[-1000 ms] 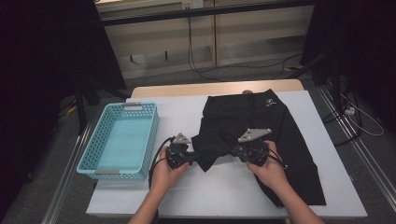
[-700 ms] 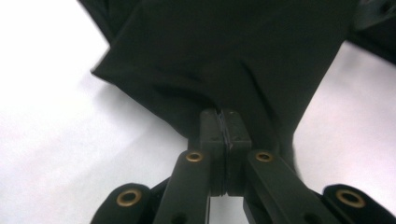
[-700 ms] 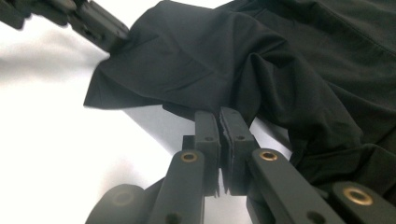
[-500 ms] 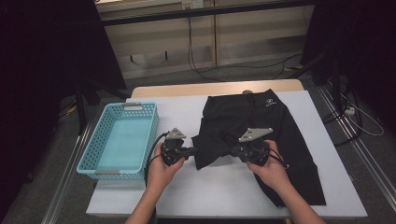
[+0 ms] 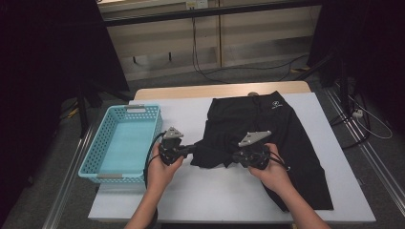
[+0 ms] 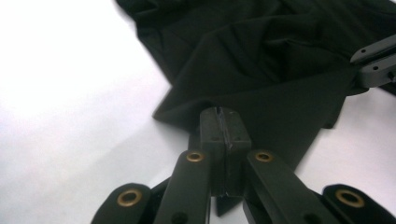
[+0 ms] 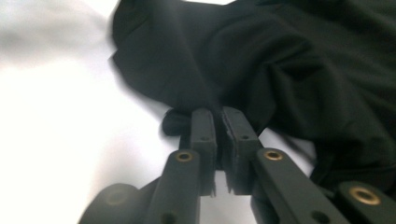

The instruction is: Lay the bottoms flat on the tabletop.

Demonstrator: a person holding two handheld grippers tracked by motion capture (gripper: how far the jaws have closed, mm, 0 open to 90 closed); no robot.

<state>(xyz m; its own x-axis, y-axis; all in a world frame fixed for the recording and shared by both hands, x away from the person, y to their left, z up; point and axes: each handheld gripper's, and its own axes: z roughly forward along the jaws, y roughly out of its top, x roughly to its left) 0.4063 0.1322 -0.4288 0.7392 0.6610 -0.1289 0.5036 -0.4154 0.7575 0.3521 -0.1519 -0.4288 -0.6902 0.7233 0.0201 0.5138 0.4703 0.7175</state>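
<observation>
High view: white tabletop [image 5: 215,195] had bare room along the near edge & between the hands. A blue basket [image 5: 123,143] sat at the left edge, w/ only a narrow strip of bare top between it and the left tongs [image 5: 191,150]. The black garment [image 5: 267,138] lay spread over the right half, its far hem near the back edge, its near-right corner close to the front edge. Left tongs held its near-left fold; right tongs [image 5: 235,157] were at its near edge, just beside.

Left gripper view: left tongs [image 6: 224,125] were shut tight on a fold of the garment [image 6: 261,60]. Cloth was matte black, creased, bunched into soft ridges; bare white top lay open to the left.

Right gripper view: right tongs [image 7: 218,122] had jaws nearly together, having just eased apart a little, w/ cloth of the garment [image 7: 280,60] still pinched between the pads. Picture blurred; bare top lay at left.
</observation>
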